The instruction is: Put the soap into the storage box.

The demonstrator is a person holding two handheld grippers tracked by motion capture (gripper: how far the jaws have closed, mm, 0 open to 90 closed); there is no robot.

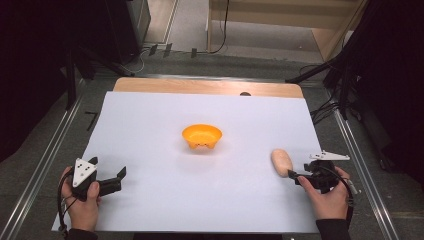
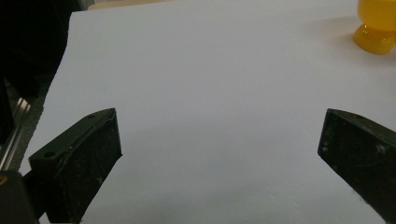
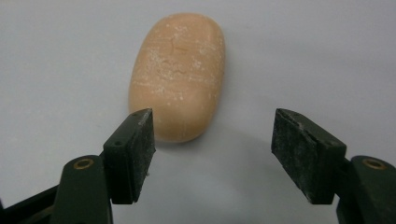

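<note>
White sheet point(image 1: 200, 200) over wooden table point(image 1: 205, 86), metal rails point(image 1: 40, 165) at sides, black cables point(image 1: 325, 107) far right.

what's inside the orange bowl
From the high view the bowl looks empty: only its orange inner wall shows. The near rim hides a little of the inside closest to the person.

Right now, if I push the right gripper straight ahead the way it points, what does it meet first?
The bread roll. The right gripper is open and the roll's near end sits just ahead, nearer one jaw than the other, so that jaw may touch first.
</note>
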